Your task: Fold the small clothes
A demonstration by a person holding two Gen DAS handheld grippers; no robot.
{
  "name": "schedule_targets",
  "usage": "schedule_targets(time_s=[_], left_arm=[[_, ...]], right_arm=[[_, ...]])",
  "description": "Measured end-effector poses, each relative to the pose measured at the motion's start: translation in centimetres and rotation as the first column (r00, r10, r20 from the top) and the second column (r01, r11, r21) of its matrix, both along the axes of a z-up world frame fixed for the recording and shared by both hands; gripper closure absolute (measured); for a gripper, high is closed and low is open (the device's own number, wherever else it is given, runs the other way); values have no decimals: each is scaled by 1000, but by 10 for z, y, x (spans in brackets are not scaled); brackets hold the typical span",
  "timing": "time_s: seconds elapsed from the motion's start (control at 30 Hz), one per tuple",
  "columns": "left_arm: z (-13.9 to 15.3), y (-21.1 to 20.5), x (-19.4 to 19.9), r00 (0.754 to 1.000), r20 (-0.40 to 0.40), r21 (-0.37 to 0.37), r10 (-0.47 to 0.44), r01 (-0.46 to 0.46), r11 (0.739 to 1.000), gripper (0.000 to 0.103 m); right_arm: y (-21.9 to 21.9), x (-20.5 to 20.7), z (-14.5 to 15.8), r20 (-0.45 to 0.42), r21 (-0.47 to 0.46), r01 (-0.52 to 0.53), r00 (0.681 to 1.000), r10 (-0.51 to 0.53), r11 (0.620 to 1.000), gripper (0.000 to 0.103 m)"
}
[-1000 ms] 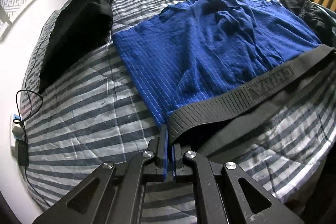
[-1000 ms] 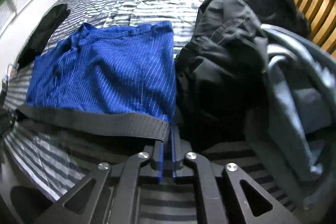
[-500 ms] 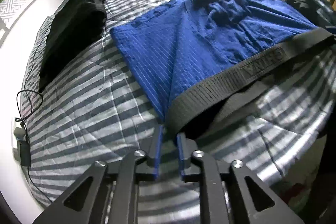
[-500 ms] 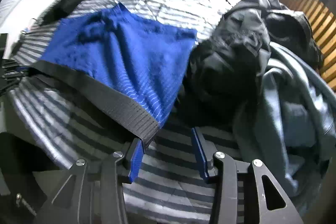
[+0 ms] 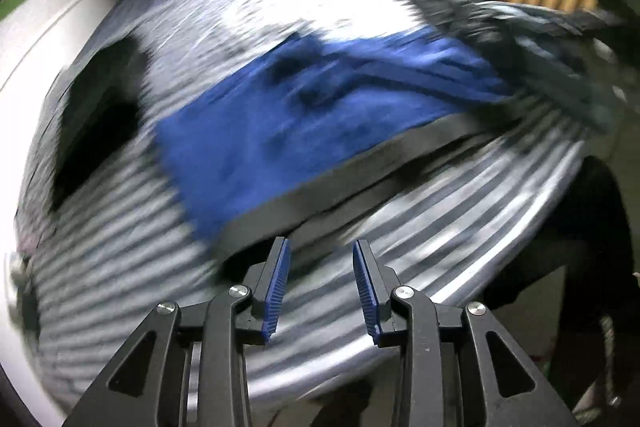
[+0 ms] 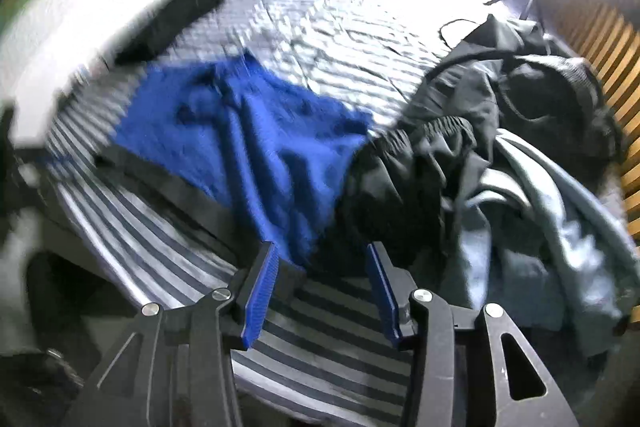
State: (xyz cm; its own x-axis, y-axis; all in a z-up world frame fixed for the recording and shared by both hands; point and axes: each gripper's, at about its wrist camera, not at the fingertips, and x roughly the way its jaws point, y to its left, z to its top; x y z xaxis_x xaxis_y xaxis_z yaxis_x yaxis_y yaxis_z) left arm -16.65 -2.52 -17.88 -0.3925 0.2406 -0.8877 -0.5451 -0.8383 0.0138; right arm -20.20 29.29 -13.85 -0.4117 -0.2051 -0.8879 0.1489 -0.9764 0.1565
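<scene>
Blue pinstriped shorts [image 5: 304,115] with a dark grey waistband [image 5: 360,167] lie spread on the striped bedding [image 5: 120,247]. My left gripper [image 5: 320,243] hovers just off the waistband's near left corner. Its jaws are opening and nothing is between them. In the right wrist view the shorts [image 6: 256,147] lie left of centre, their waistband [image 6: 180,187] towards me. My right gripper [image 6: 320,247] is open above the waistband's right corner. That corner lies loose beneath the gap, beside the left finger [image 6: 260,287], and the pads do not press it. Both views are blurred.
A black garment [image 5: 100,123] lies left of the shorts, near the wall. A heap of black and grey clothes [image 6: 460,167] crowds the right side, touching the shorts' right edge. Behind it runs a wooden slatted rail [image 6: 624,67]. The bed's edge [image 5: 480,287] is close below both grippers.
Both grippers were shut on the waistband's corners; both have let go, opened and pulled up and back. The shorts now rest on the bedding.
</scene>
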Motion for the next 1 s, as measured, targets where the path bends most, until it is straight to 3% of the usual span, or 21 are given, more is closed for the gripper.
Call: schedule_targets(time_s=[0.1, 0.27, 0.4, 0.53, 0.6, 0.63, 0.67, 0.7, 0.73, 1.0], left_arm=[[1, 55, -8, 999, -2, 126, -53, 52, 991, 68], [-17, 131, -25, 995, 28, 245, -95, 85, 966, 68], [-43, 163, -37, 990, 94, 282, -103, 72, 957, 68], [-61, 176, -40, 984, 136, 288, -115, 72, 955, 68], [-65, 180, -41, 984, 135, 286, -119, 76, 955, 70], [-66, 181, -40, 984, 131, 287, -121, 79, 955, 76], [-65, 182, -40, 984, 127, 288, -123, 82, 954, 83], [-65, 182, -40, 984, 130, 288, -121, 79, 954, 99], [-65, 181, -40, 984, 135, 293, -118, 74, 953, 103], [-39, 174, -16, 988, 90, 341, -126, 89, 936, 103]], right_arm=[[7, -35, 0, -6, -77, 68, 998, -69, 995, 61], [5, -110, -44, 87, -97, 141, 987, -133, 985, 68], [0, -140, -83, 190, -127, 175, 970, -150, 976, 74], [-3, -151, -105, 218, -89, 192, 961, -169, 977, 77], [-2, -156, -111, 216, -59, 202, 959, -185, 978, 85], [-2, -157, -112, 214, -50, 204, 958, -189, 978, 94], [-1, -157, -113, 212, -51, 204, 959, -189, 978, 96], [1, -157, -111, 211, -63, 206, 959, -189, 976, 97], [4, -155, -108, 202, -73, 213, 960, -194, 974, 97], [29, -134, -59, 116, -146, 232, 969, -216, 962, 97]])
